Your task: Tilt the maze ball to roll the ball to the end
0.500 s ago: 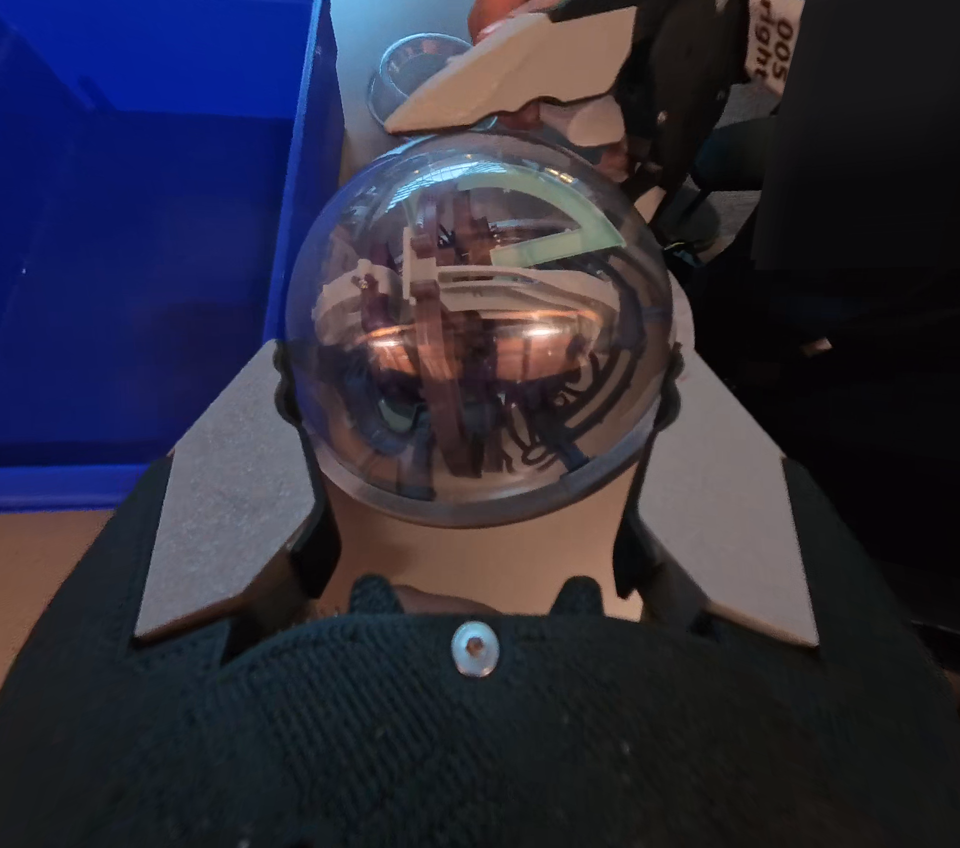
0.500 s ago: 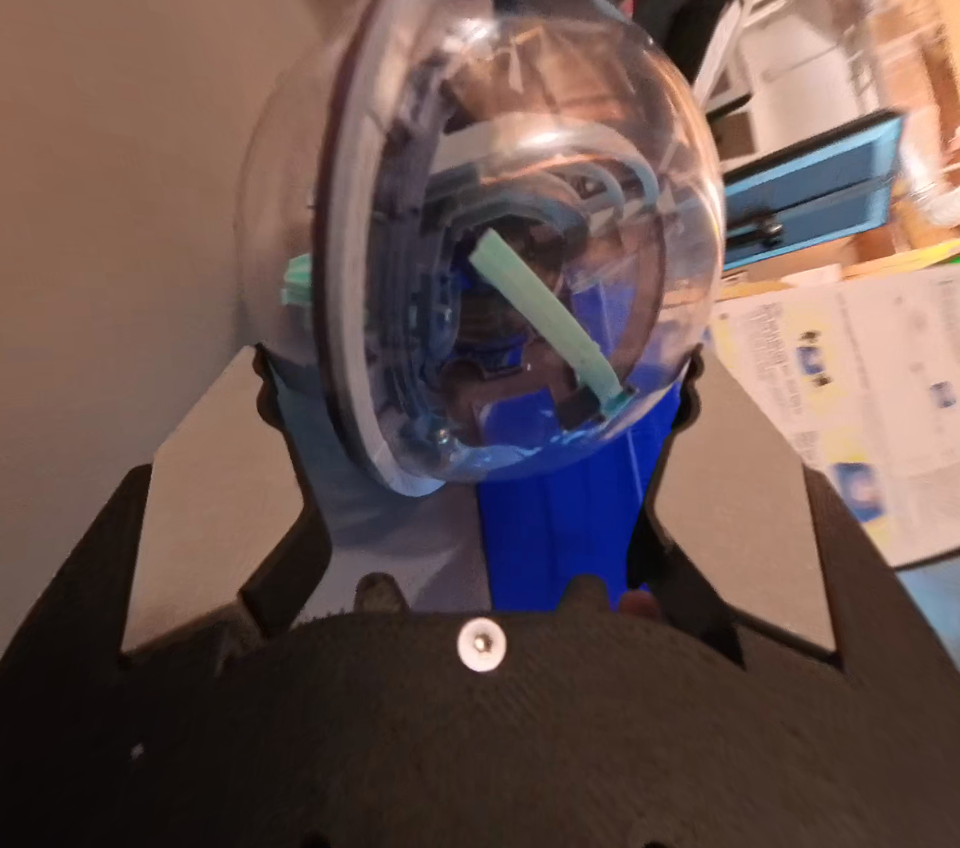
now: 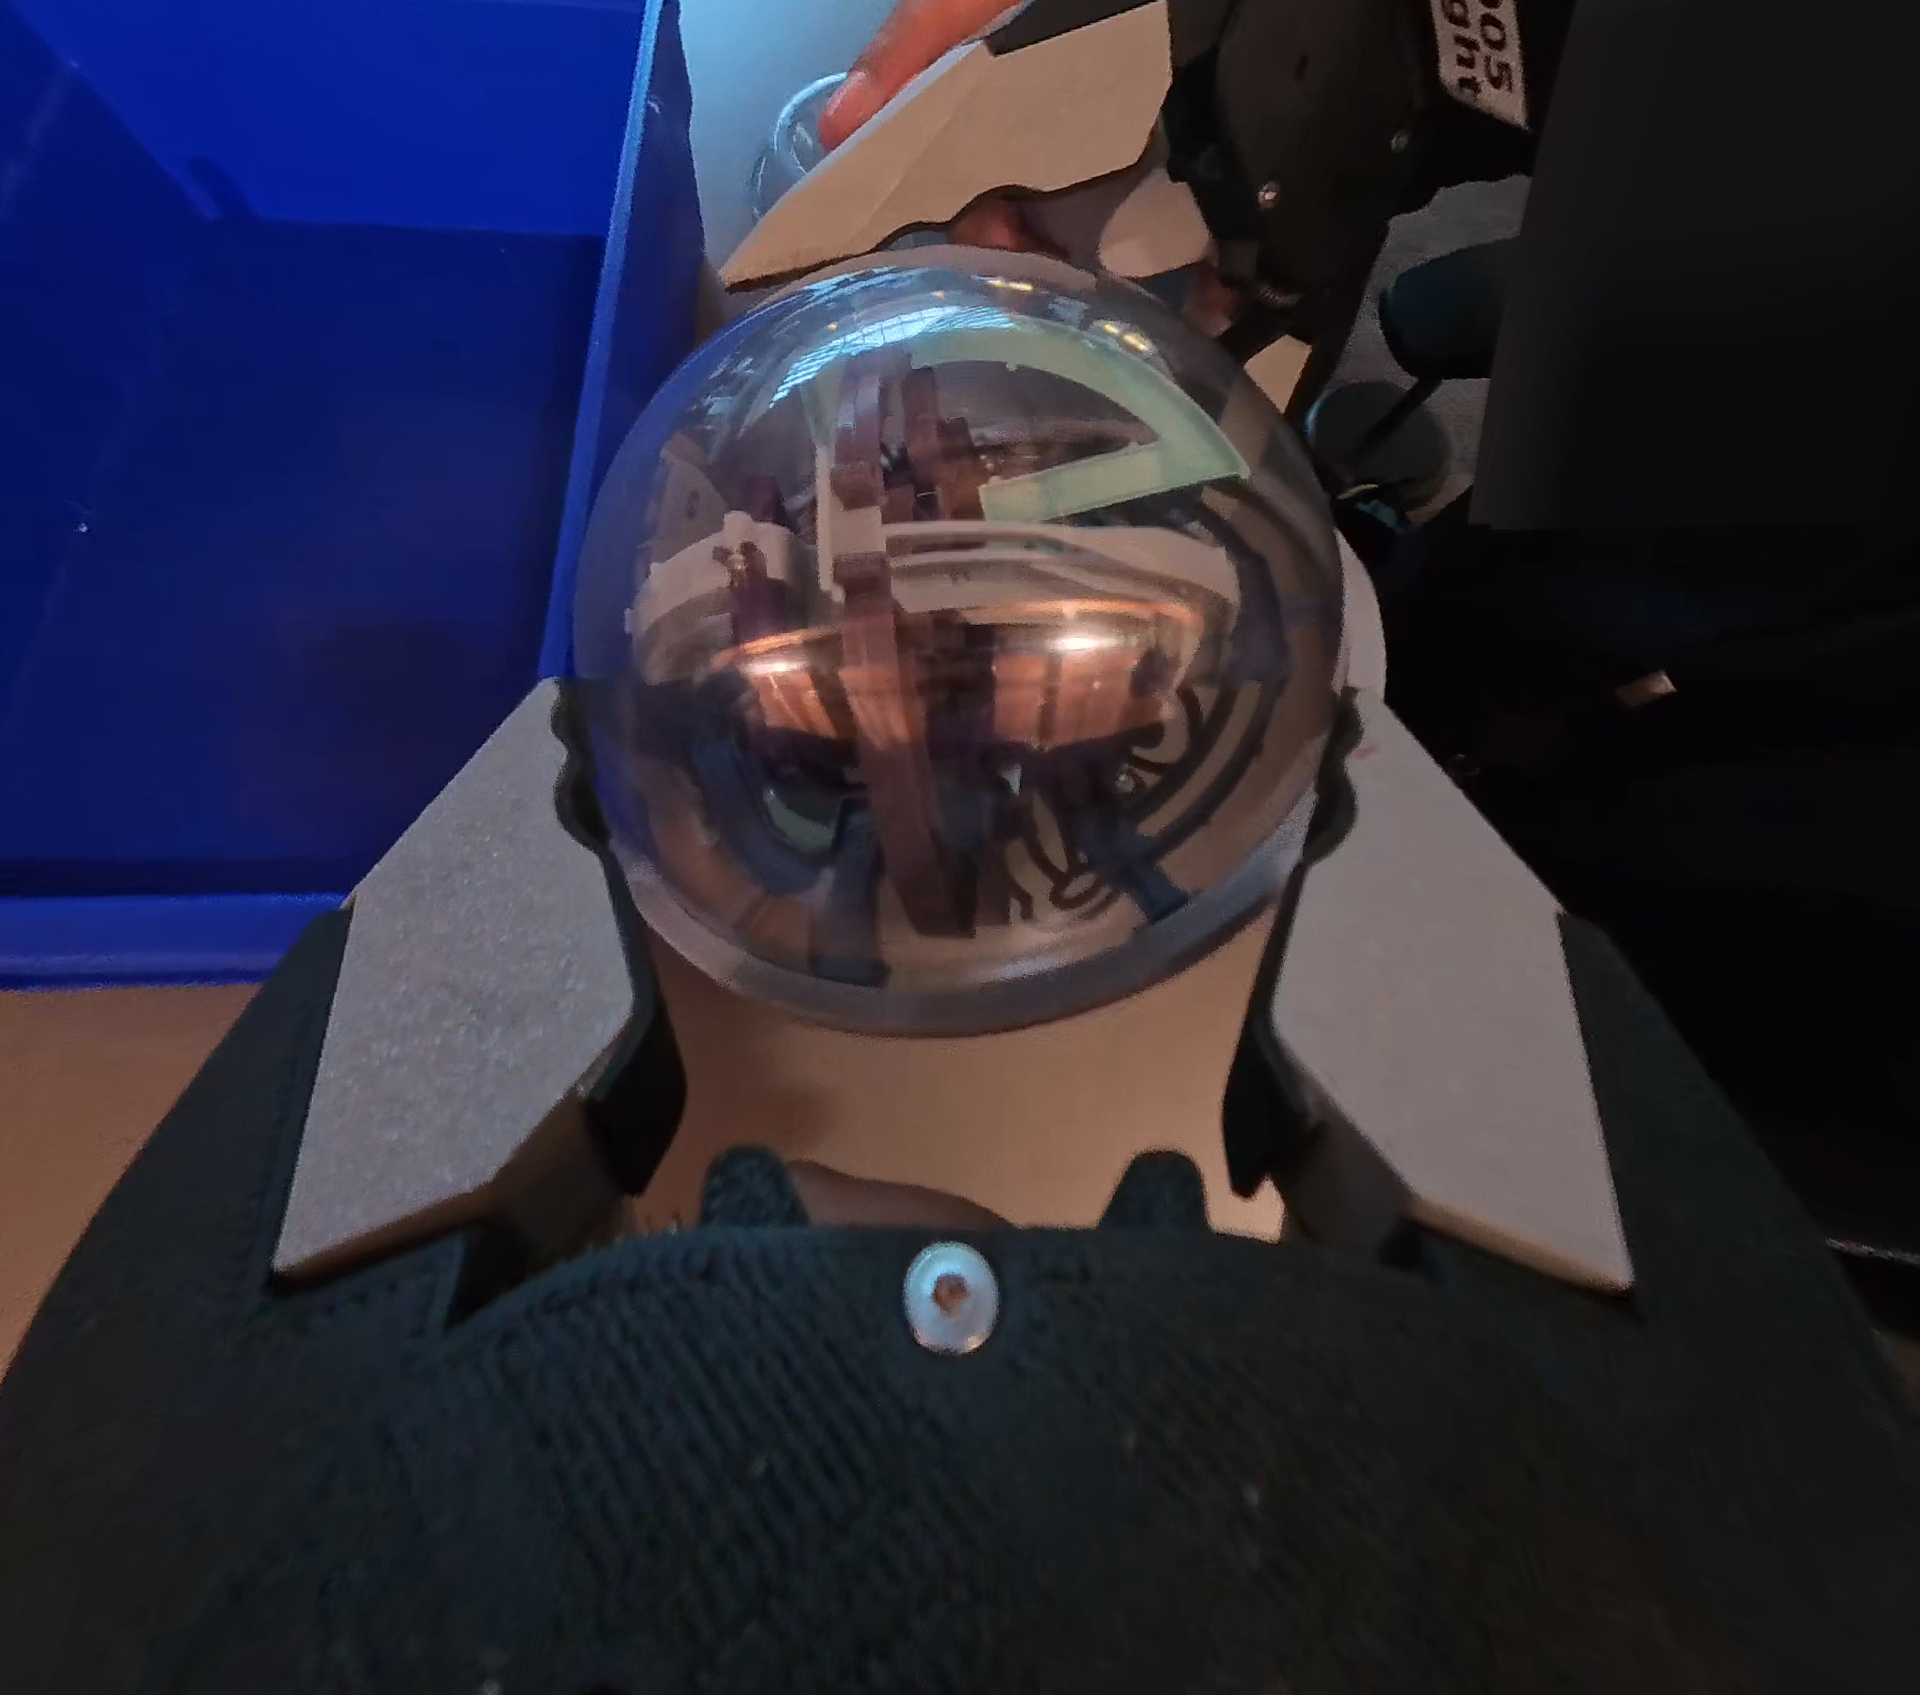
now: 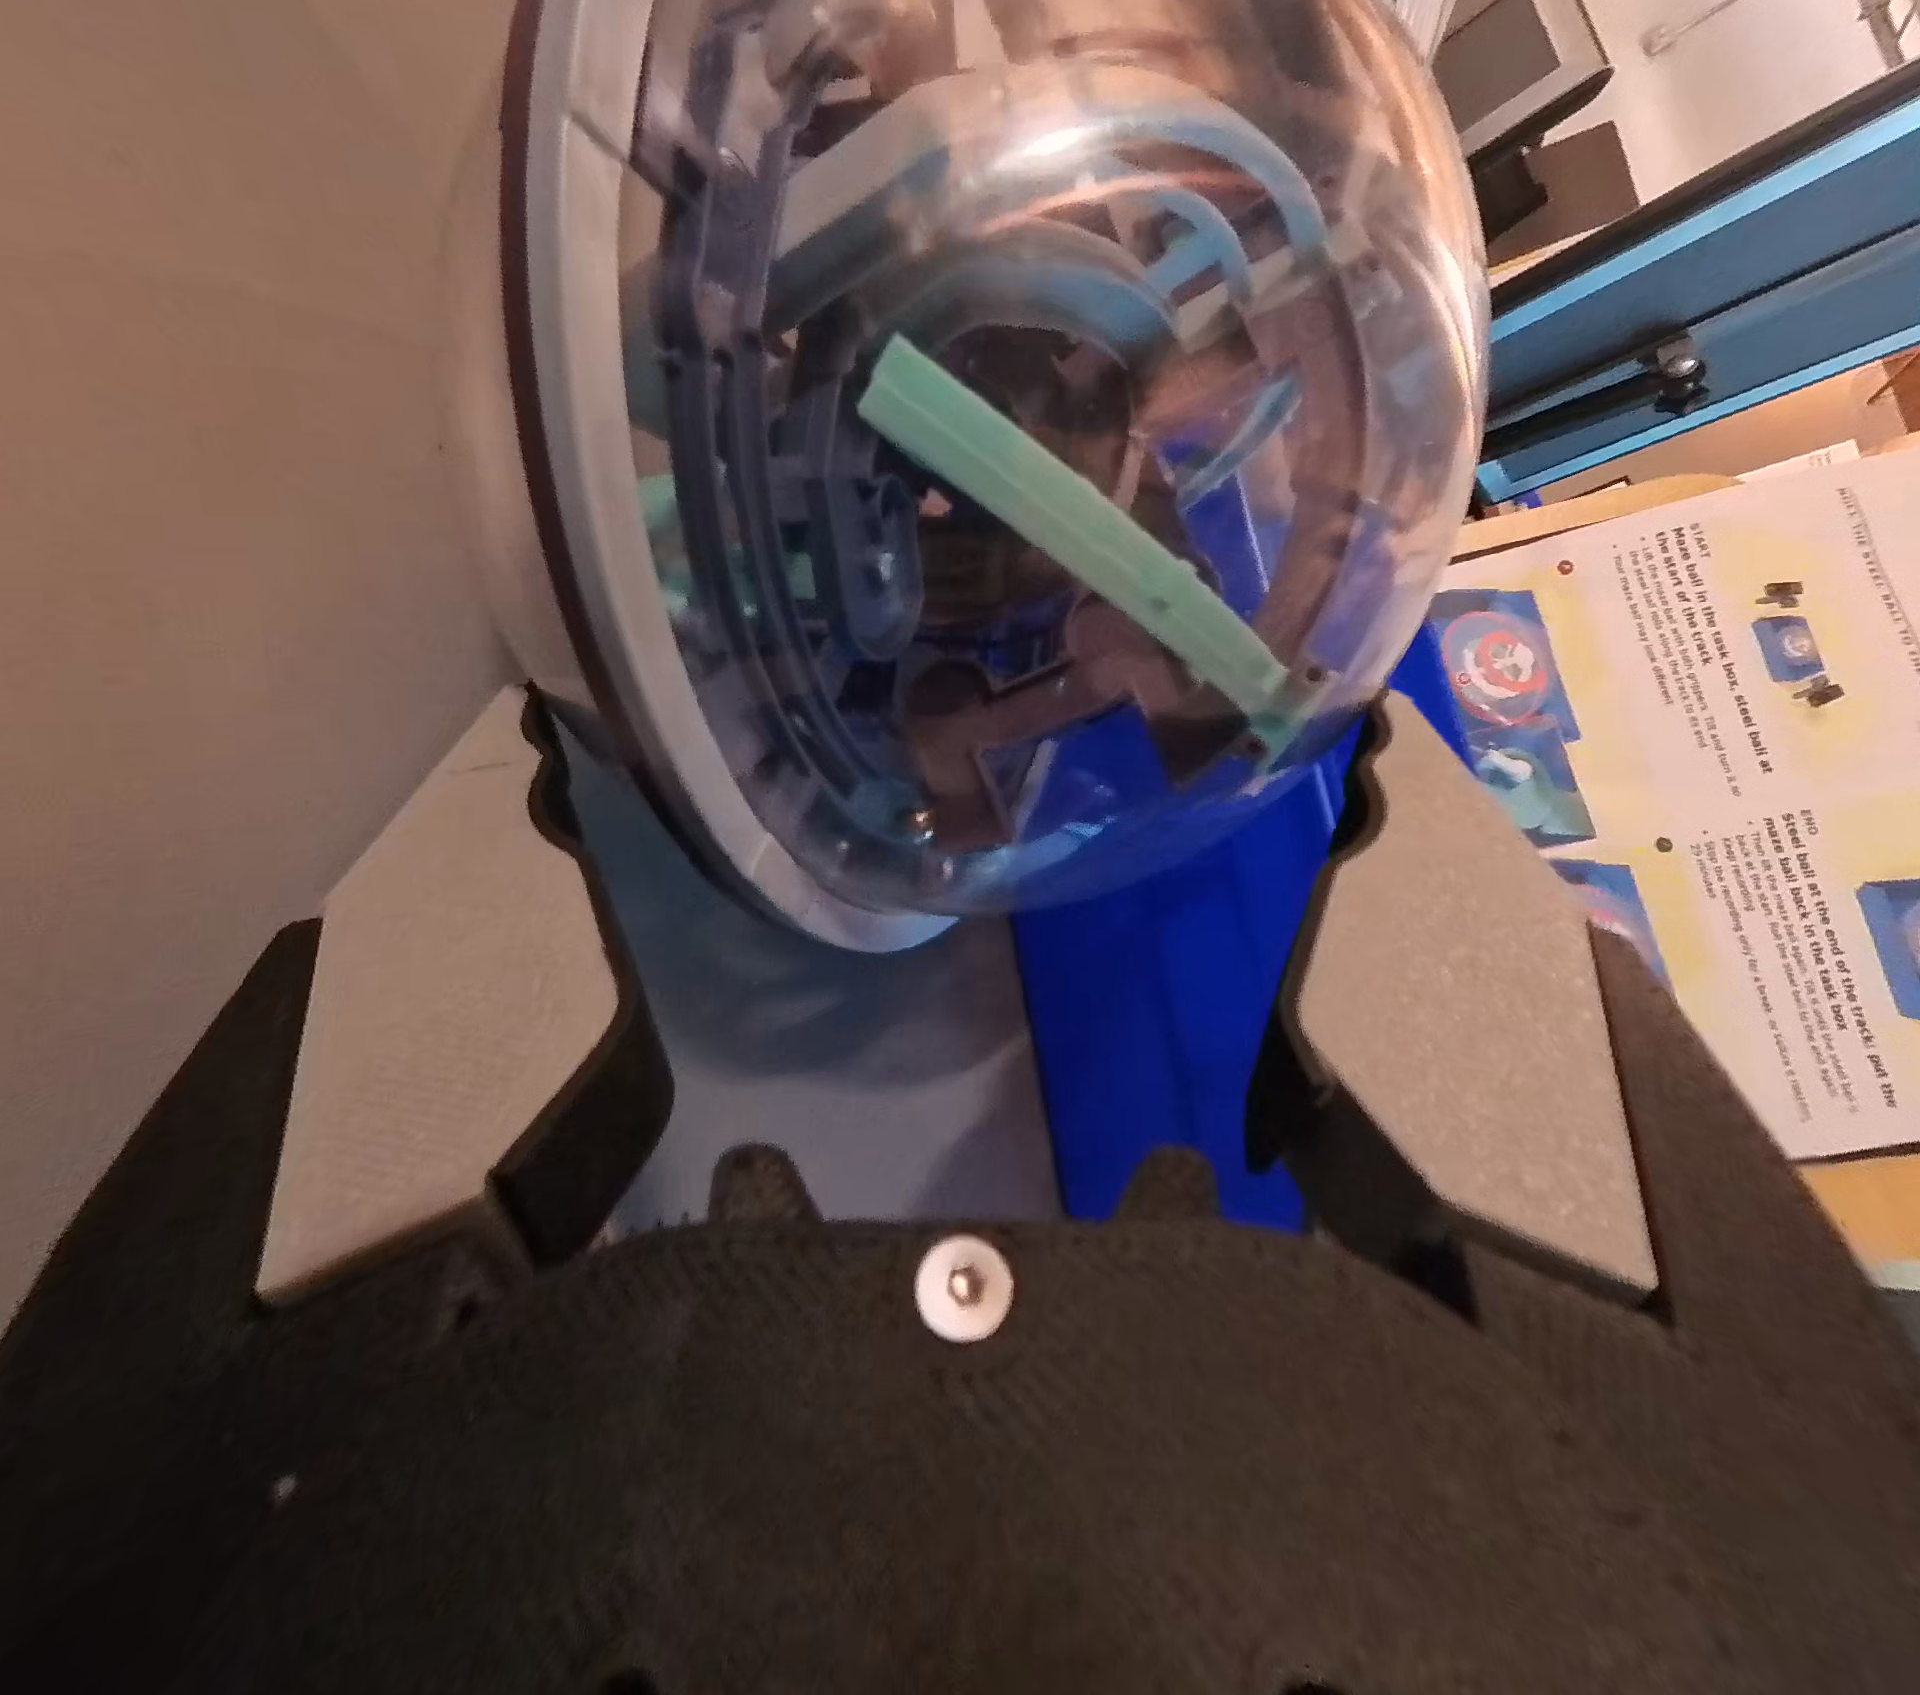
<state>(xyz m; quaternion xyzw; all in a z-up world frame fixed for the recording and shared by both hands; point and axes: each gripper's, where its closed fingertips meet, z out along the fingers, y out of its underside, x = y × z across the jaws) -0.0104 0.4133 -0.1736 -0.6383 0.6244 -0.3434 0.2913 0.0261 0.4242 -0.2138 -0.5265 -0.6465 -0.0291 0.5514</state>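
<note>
Sitting directly ahead of both cameras, the maze ball (image 3: 961, 658) is being held clear of the table (image 3: 94, 1084), one clear sphere with one grey seam ring around it. In the right wrist view the ring (image 4: 582, 357) is standing nearly upright and lying left of centre, so the ball's axis is running roughly across that gripper's fingers. One small steel ball (image 4: 920, 826) is resting low on a dark track just inside the ring; one pale green straight rail (image 4: 1070, 544) is slanting down to the right above it. The left gripper (image 3: 961, 772) is clamping the sphere at its widest part, one fingertip pressing on each side. The right gripper (image 4: 956, 741) is also closing on the sphere from the opposite side, its fingertips touching the lower shell and its upper finger (image 3: 966, 159) lying over the top in the left wrist view. Neither gripper is nearer; both are sharing the load. As a judgement, the coming tilt is depending on lowering whichever way that dark track continues from the steel ball. Further out, one blue bin (image 3: 312, 398) is standing just left of the sphere, and one printed sheet (image 4: 1704, 762) is lying beyond it.
</note>
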